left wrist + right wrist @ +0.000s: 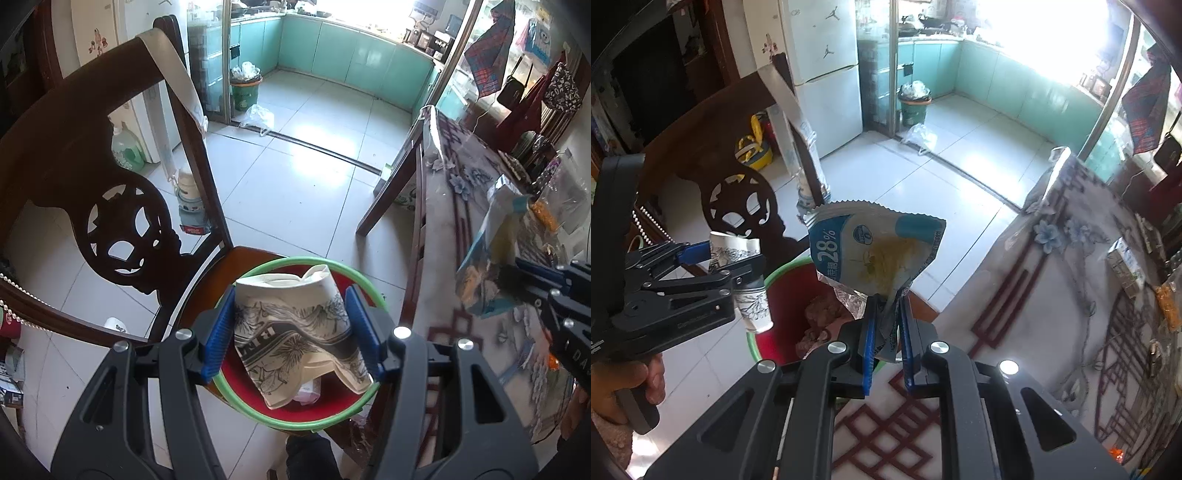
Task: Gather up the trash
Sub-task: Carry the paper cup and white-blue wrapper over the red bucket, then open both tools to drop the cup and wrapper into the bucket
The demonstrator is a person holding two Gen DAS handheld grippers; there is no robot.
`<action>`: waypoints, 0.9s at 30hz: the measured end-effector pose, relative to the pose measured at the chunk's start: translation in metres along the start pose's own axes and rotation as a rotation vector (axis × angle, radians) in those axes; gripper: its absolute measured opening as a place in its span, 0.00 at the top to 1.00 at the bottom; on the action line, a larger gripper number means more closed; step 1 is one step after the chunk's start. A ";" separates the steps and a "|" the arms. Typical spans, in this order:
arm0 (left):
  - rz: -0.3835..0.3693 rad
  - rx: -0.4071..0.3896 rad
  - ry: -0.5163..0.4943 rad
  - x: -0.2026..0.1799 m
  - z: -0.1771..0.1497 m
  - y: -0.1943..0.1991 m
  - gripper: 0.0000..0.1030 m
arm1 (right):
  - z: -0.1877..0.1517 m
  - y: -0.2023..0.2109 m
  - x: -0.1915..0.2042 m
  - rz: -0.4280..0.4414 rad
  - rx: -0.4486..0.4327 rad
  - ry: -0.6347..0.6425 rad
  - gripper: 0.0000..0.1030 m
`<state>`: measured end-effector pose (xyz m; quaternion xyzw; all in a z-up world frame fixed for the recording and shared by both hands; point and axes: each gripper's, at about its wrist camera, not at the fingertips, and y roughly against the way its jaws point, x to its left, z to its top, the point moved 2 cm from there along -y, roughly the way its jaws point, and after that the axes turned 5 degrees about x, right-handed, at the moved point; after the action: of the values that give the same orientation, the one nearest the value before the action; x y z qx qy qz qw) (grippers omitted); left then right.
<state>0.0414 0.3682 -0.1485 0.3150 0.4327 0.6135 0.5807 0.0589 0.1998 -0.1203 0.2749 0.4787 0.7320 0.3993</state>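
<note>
My left gripper is shut on a crushed paper cup with black ink drawings, holding it just above a red bin with a green rim. The bin holds some trash. In the right wrist view the left gripper holds the cup over the bin. My right gripper is shut on a blue and white snack wrapper, held up at the table's left edge near the bin. The wrapper also shows in the left wrist view.
A dark carved wooden chair stands left of the bin. The table with a patterned cloth is on the right and carries a small carton and orange bits. A kitchen bin and plastic bag lie far off.
</note>
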 end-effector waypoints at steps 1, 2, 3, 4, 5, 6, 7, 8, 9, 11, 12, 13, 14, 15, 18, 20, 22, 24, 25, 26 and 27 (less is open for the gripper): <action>0.003 0.003 -0.001 0.000 0.000 -0.002 0.45 | -0.001 -0.004 0.001 0.007 0.013 0.000 0.89; 0.004 0.005 -0.002 0.000 0.000 -0.003 0.45 | -0.002 -0.009 0.002 0.016 0.028 0.001 0.89; 0.006 0.007 -0.003 0.000 0.000 -0.004 0.45 | -0.003 -0.013 0.004 0.026 0.039 0.001 0.89; 0.007 0.010 -0.004 0.001 0.001 -0.006 0.45 | -0.005 -0.017 0.005 0.039 0.053 0.001 0.89; 0.009 0.012 -0.005 0.001 0.001 -0.008 0.45 | -0.006 -0.021 0.006 0.045 0.063 -0.001 0.89; 0.011 0.013 -0.007 0.001 0.001 -0.009 0.45 | -0.008 -0.024 0.007 0.053 0.075 -0.001 0.89; 0.013 0.016 -0.009 0.001 0.001 -0.010 0.45 | -0.009 -0.027 0.008 0.060 0.084 -0.002 0.89; 0.013 0.017 -0.010 0.001 0.001 -0.010 0.45 | -0.010 -0.030 0.009 0.066 0.090 -0.003 0.89; 0.015 0.019 -0.011 0.001 0.000 -0.011 0.45 | -0.010 -0.031 0.010 0.069 0.094 -0.002 0.89; 0.016 0.024 -0.011 0.002 0.000 -0.013 0.45 | -0.010 -0.033 0.012 0.069 0.100 0.000 0.89; 0.016 0.026 -0.011 0.002 0.000 -0.014 0.45 | -0.010 -0.034 0.012 0.073 0.102 0.000 0.88; 0.017 0.029 -0.011 0.002 0.000 -0.015 0.45 | -0.010 -0.034 0.013 0.074 0.104 0.001 0.88; 0.017 0.030 -0.011 0.003 0.000 -0.016 0.45 | -0.010 -0.035 0.013 0.075 0.107 0.002 0.88; 0.017 0.031 -0.012 0.003 0.000 -0.016 0.45 | -0.010 -0.035 0.014 0.076 0.110 0.006 0.88; 0.019 0.033 -0.013 0.003 0.000 -0.018 0.45 | -0.010 -0.037 0.016 0.078 0.115 0.013 0.88; 0.022 0.034 -0.015 0.004 0.000 -0.019 0.45 | -0.010 -0.037 0.016 0.078 0.116 0.015 0.86; 0.025 0.034 -0.014 0.004 0.000 -0.019 0.45 | -0.009 -0.038 0.016 0.078 0.115 0.016 0.82; 0.026 0.035 -0.013 0.004 0.000 -0.019 0.45 | -0.009 -0.037 0.017 0.077 0.114 0.017 0.82; 0.025 0.034 -0.014 0.004 0.000 -0.019 0.45 | -0.009 -0.037 0.017 0.077 0.113 0.018 0.82; 0.026 0.032 -0.015 0.004 0.000 -0.019 0.45 | -0.009 -0.037 0.017 0.077 0.112 0.019 0.82; 0.026 0.031 -0.015 0.004 0.000 -0.019 0.45 | -0.009 -0.036 0.017 0.077 0.110 0.019 0.82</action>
<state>0.0494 0.3717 -0.1664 0.3341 0.4335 0.6121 0.5708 0.0549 0.2178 -0.1570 0.3076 0.5112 0.7219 0.3506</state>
